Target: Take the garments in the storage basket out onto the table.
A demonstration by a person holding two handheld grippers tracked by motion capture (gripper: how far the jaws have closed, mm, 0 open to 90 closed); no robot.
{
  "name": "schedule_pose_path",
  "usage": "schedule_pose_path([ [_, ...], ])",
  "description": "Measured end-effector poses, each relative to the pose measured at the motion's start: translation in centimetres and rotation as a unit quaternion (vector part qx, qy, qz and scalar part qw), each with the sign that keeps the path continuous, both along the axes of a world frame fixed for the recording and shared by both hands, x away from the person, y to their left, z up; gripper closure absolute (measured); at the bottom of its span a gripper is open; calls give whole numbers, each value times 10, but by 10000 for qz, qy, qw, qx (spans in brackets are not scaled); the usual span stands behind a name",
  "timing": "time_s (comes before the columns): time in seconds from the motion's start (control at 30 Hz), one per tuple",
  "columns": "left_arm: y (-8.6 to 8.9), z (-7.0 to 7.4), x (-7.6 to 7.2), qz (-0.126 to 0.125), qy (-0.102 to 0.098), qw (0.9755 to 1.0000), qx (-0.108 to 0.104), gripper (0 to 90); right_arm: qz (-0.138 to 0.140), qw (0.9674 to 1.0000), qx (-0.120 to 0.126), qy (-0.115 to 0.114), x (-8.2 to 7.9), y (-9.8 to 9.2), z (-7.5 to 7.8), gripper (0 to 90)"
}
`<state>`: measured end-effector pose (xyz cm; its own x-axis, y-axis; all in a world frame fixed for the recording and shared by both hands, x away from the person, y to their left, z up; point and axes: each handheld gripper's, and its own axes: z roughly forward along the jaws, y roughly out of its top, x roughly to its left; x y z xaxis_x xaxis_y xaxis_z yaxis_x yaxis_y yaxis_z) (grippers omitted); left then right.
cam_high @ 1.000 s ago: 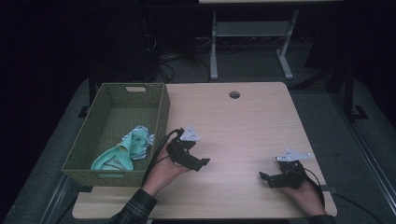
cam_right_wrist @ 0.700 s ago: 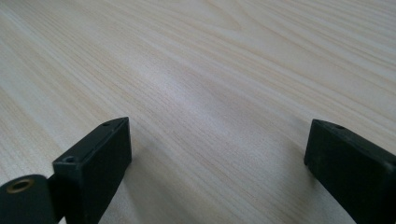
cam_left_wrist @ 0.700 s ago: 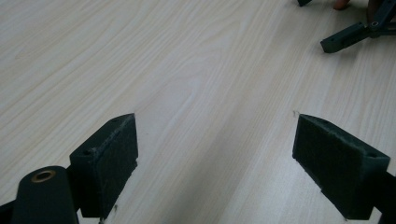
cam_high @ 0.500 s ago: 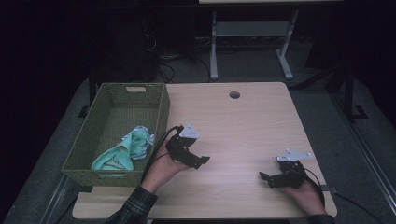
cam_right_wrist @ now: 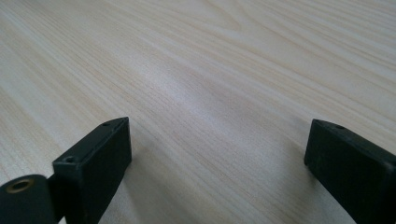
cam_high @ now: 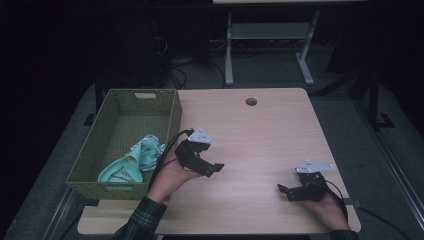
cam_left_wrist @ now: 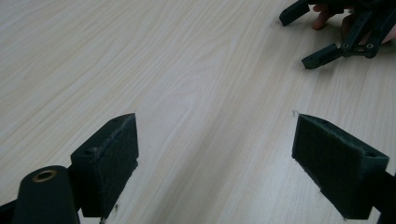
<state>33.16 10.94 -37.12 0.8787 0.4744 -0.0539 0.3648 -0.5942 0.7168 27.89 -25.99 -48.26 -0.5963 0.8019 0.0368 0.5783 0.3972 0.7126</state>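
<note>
A green woven basket (cam_high: 165,107) stands at the table's left edge with a mint-green cloth (cam_high: 135,162) crumpled in its near end. Just right of the basket, my left gripper (cam_high: 216,169) is held low over the wooden table (cam_high: 260,135), open and empty. My right gripper (cam_high: 284,191) rests near the front right corner, also open with nothing in it. In the left gripper view the jaws stand wide apart (cam_left_wrist: 215,163) over bare wood, and the right gripper (cam_left_wrist: 322,42) shows farther off at the top right. Bare tabletop lies between the wide jaws (cam_right_wrist: 217,158) in the right gripper view.
A round cable hole (cam_high: 251,101) sits near the table's far edge. Beyond the table a grey metal stand (cam_high: 270,45) and cables lie on the dark floor. A lower board (cam_high: 100,220) juts out under the table's front left corner.
The left gripper has drifted slightly down and right, away from the basket. The right gripper has stayed put.
</note>
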Motion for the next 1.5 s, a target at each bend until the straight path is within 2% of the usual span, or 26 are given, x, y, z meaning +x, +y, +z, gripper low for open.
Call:
schedule_pose_path([
  [0.23,5,5,0,-41,-44,10000,-38,139,1,10000,-2,-1,0,0,0,71],
  [0.27,8,7,0,24,-57,9999,-101,139,1,10000,-2,0,0,0,0,71],
  [0.47,16,11,1,113,-105,9998,-113,139,-1,10000,-1,1,0,0,0,71],
  [0.5,17,12,1,159,-101,9997,-179,139,1,10000,-2,1,0,0,0,71],
  [0.77,29,19,2,267,-189,9993,-205,139,16,10000,-7,-22,0,0,0,71],
  [1.27,45,25,3,462,-194,9982,-342,139,15,10000,-6,-20,0,0,0,71],
  [1.5,55,27,4,539,-215,9978,-330,139,14,10000,-5,-18,0,0,0,71],
])
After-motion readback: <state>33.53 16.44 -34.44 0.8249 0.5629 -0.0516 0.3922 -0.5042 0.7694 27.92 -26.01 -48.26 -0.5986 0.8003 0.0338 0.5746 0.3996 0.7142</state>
